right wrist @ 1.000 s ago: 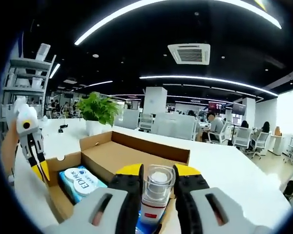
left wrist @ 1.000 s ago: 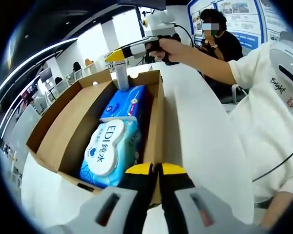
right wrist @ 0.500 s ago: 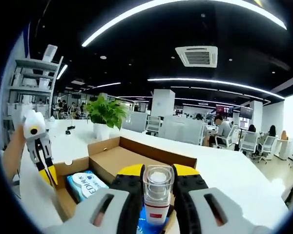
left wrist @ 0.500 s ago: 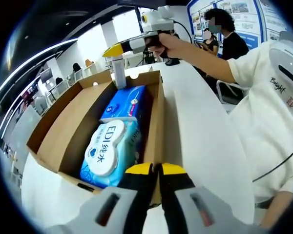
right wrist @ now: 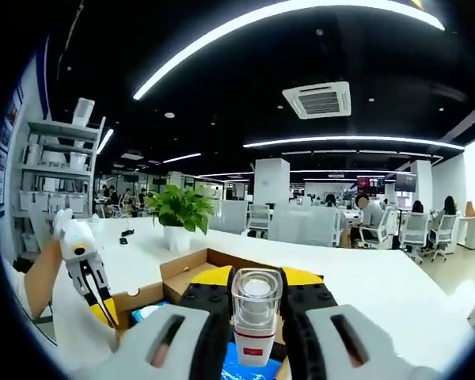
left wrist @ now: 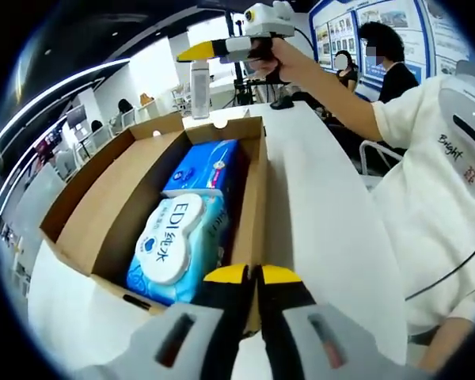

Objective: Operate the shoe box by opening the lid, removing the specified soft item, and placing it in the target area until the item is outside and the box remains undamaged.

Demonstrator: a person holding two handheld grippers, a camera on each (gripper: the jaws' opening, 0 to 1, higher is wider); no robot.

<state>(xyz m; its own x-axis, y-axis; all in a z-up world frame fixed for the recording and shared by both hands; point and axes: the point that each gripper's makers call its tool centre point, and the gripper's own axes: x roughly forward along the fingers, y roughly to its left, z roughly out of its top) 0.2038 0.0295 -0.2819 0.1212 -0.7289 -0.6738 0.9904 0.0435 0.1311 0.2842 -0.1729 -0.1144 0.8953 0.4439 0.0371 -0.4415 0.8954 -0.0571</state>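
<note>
Shoe box [left wrist: 103, 206] open, right claw [right wrist: 253, 294] clamped on clear bottle [right wrist: 253, 324], left claw [left wrist: 250, 273] closed, empty.

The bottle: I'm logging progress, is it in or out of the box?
Out. The right gripper holds the bottle upright above the box; the wipes pack lies inside.

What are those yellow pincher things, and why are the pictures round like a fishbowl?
A person holds two grabbing tools, one in each hand. Each tool has a tiny fisheye camera, which makes the pictures round. The left gripper, jaws together, pinches the edge of an open cardboard box on a white table. Inside lie a wet-wipes pack and a blue pack. The right gripper squeezes a small clear bottle and holds it above the box. In its view a potted plant stands on the table.
</note>
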